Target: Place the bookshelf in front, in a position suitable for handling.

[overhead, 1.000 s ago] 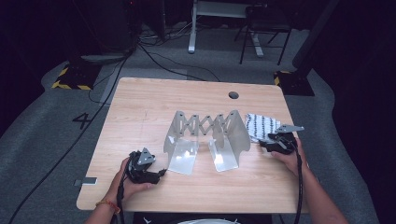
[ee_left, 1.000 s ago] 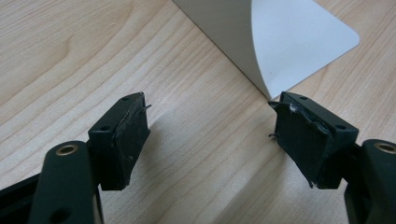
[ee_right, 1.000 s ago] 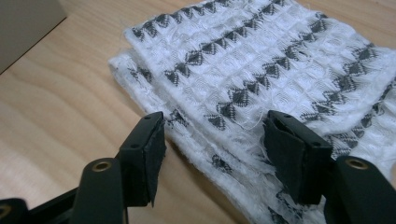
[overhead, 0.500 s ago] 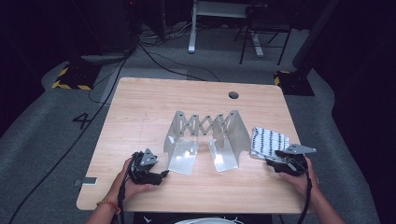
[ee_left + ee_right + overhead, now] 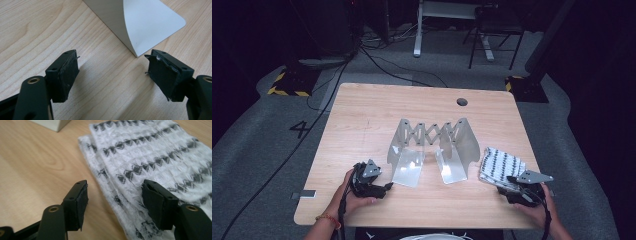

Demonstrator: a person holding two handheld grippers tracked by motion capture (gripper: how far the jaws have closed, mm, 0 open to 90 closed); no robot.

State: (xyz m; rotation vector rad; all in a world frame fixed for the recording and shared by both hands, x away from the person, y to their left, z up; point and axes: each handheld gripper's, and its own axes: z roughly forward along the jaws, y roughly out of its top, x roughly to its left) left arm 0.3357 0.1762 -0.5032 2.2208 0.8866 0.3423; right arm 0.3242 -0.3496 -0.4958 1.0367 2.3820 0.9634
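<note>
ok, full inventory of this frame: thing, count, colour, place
table: 1, light wood, centre, with a round dark hole near the far edge
expanding rack: 1, silver metal, mid-table, two end plates joined by a scissor lattice
folded cloth: 1, white with dark pattern, right of the rack
cables: several, black, on the grey floor beyond the table
number 4 marking: 1, dark, on the floor left of the table
left gripper: 1, black, near left, open beside the rack's corner
right gripper: 1, black, near right, open at the cloth's near edge
</note>
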